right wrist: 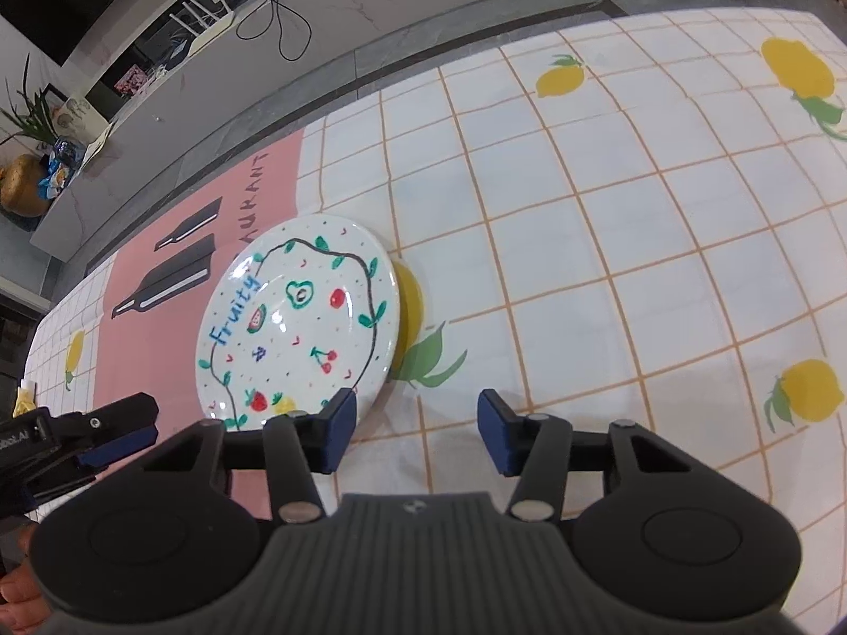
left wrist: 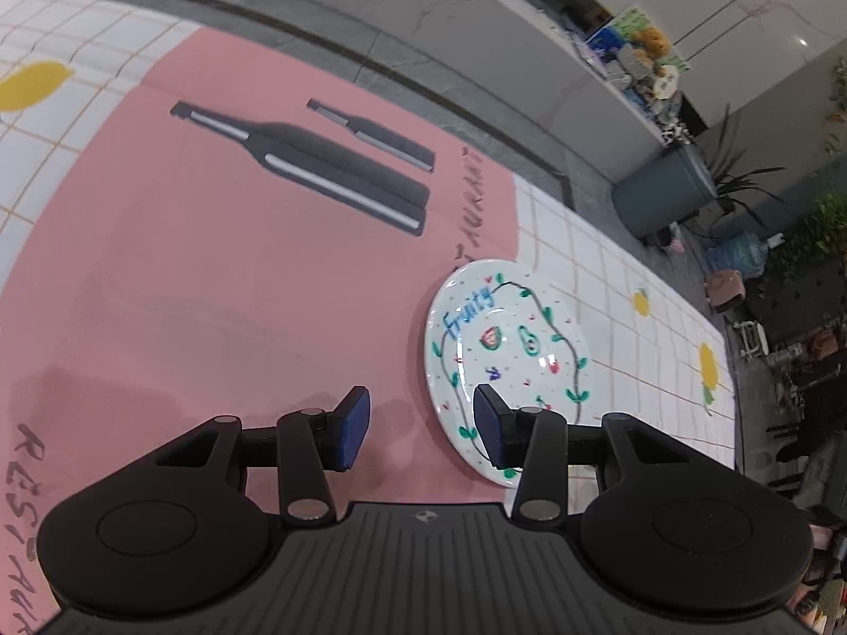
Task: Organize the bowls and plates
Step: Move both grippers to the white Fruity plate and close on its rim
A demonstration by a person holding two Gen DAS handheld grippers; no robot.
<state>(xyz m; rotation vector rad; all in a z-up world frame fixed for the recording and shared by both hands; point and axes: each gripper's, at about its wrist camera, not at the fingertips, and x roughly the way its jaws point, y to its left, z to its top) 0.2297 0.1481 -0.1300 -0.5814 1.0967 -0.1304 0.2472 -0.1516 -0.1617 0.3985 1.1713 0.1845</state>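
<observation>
Your left gripper [left wrist: 421,431] has its jaws apart with nothing between them; its right-hand pad sits over the near-left rim of the plate [left wrist: 505,365], and whether it touches I can't tell. Your right gripper [right wrist: 415,434] is also spread and empty, its left-hand pad just at the plate's near-right edge. So you have one claw on each side of the same plate, neither clamped.

The plate lies flat on the tablecloth [right wrist: 582,243], straddling the seam between the pink printed panel [left wrist: 238,275] and the white grid area, partly over a lemon print. No bowls are visible in either view.

Handling, my read: glazed ceramic, so stiff, fairly heavy for its size, slick and chippable. It's shallow with a low raised rim, lying nearly flush with the cloth, so a straight top-down pinch has little to bite.

Suggested hold: take the rim, one finger under the lip and one on the upper face. Tilt in low to get underneath. The cloth may bunch or drag. Squeeze firmly; glaze on a rubber pad can slide if the plate tips.
</observation>
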